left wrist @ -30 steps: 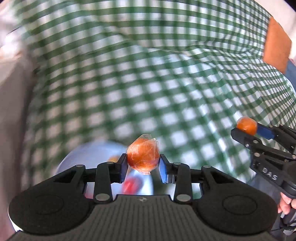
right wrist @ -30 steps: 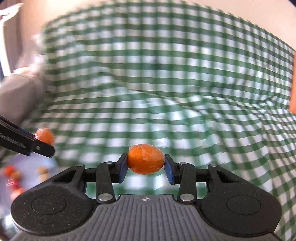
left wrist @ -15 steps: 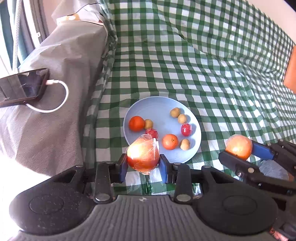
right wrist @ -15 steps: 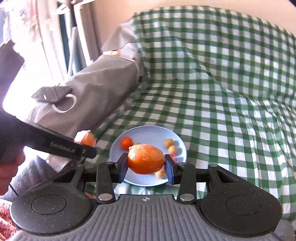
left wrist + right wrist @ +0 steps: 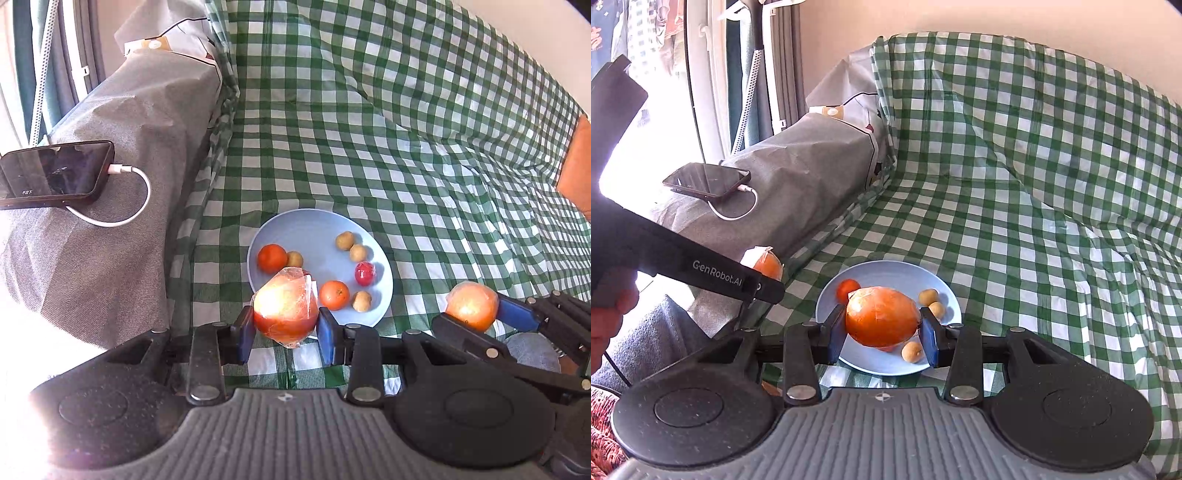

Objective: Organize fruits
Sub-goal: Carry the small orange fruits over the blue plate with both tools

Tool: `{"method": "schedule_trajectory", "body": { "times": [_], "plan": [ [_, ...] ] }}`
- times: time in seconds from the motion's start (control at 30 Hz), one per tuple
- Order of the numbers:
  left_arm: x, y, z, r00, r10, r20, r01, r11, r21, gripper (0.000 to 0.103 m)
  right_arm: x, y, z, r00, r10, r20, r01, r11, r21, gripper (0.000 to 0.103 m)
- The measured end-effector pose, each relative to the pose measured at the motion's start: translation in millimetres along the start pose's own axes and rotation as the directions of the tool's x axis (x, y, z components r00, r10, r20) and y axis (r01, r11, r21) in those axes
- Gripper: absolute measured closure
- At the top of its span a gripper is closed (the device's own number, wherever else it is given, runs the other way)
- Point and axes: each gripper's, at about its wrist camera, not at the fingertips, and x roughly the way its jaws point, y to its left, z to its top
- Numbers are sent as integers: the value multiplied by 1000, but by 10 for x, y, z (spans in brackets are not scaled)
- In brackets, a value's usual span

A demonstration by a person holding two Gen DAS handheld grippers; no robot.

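My left gripper is shut on a plastic-wrapped orange, held above the near rim of a light blue plate. My right gripper is shut on a second wrapped orange, also above the plate. The right gripper and its orange show at the right in the left wrist view. The left gripper's orange shows at the left in the right wrist view. On the plate lie two small oranges, a red fruit and several small brown fruits.
The plate sits on a green-and-white checked cloth over a sofa. A grey-covered armrest at the left carries a phone on a white charging cable. An orange cushion is at the far right.
Both views swung from the blurred checked cloth down to the plate. Both grippers, still holding their oranges, have moved closer to the plate.
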Motion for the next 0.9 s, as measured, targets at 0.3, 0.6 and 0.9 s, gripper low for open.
{"method": "schedule_trajectory", "body": {
  "times": [0.3, 0.6, 0.9],
  "plan": [
    [123, -36, 48, 1000, 13, -14, -13, 1000, 5, 64, 82, -80, -18, 1000, 1, -19, 0, 1000, 15, 60],
    [416, -61, 252, 999, 16, -33, -16, 1000, 10, 64, 382, -181, 40, 999, -13, -51, 15, 999, 39, 60],
    [800, -73, 391, 997, 21, -78, -19, 1000, 23, 64, 826, -313, 80, 995, -18, -97, 23, 998, 50, 60]
  ]
}}
